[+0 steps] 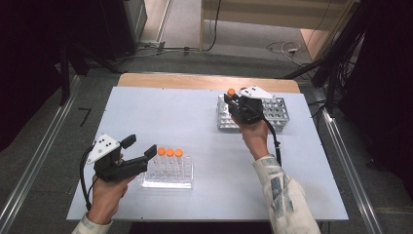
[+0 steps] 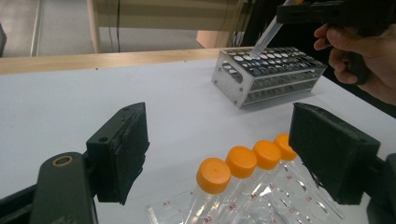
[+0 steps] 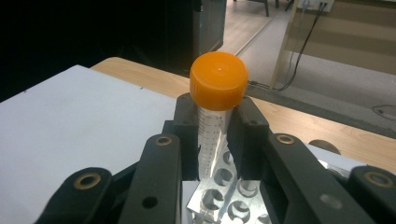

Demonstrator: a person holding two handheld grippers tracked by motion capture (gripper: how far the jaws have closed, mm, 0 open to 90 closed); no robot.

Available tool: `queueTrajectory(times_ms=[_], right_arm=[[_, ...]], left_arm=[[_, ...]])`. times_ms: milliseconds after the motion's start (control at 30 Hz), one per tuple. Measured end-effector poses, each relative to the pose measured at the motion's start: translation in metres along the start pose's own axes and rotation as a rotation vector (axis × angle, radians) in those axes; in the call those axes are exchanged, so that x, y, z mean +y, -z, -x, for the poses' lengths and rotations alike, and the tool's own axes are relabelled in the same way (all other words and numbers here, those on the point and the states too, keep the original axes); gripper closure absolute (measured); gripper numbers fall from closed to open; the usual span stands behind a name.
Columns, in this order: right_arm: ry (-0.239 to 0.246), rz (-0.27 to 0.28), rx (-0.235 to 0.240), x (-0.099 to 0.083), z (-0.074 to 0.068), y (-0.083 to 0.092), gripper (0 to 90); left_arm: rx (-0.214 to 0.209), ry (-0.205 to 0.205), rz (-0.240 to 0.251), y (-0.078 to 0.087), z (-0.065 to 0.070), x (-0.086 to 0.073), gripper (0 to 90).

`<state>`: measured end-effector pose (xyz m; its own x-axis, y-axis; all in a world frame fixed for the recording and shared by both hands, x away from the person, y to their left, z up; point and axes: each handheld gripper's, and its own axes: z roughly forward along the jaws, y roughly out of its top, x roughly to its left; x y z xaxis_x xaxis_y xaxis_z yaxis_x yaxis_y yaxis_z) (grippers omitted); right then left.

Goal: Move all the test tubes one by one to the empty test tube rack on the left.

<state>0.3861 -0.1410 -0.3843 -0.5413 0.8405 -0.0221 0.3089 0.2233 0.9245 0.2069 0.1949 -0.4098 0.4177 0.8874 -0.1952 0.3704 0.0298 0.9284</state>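
Left gripper [image 1: 141, 148], jaws apart, hovers beside clear rack [image 1: 168, 180] of 3 capped tubes near the table's [image 1: 160, 112] front-left edge; right gripper [image 3: 215, 126] clamps an orange-capped tube [image 3: 215, 109] over metal rack [image 1: 275, 114], back-right.

Black tongs [image 1: 138, 146], grey three-cornered plate, trailing black cable; pale patterned sleeve [image 1: 285, 195], brass-ringed pivots.

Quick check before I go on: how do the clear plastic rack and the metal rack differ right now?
The clear plastic rack sits near the left gripper and holds a row of orange-capped tubes; the perforated metal rack lies farther back on the right with bare holes. The plastic one is see-through and low, the metal one shiny with open sides. Above the metal rack, the right gripper grips another orange-capped tube, tip at a hole. Both rest on the white table.
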Motion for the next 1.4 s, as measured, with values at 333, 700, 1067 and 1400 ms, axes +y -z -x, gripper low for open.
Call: queueTrajectory(times_ms=[333,700,1067,1400], right_arm=[[0.010,0.005,0.070,-0.011,-0.012,0.026,72.6],[0.038,-0.015,0.127,-0.031,-0.020,0.053,72.5],[0.029,-0.036,0.142,-0.051,-0.022,0.063,72.5],[0.027,-0.042,0.145,-0.061,-0.021,0.074,72.5]], left_arm=[[-0.008,-0.003,0.006,0.001,0.004,0.001,20.2],[-0.022,-0.011,0.002,0.000,0.010,0.001,20.2],[-0.032,-0.017,0.006,-0.001,0.013,0.000,20.2],[-0.042,-0.026,0.007,-0.001,0.017,0.000,20.2]])
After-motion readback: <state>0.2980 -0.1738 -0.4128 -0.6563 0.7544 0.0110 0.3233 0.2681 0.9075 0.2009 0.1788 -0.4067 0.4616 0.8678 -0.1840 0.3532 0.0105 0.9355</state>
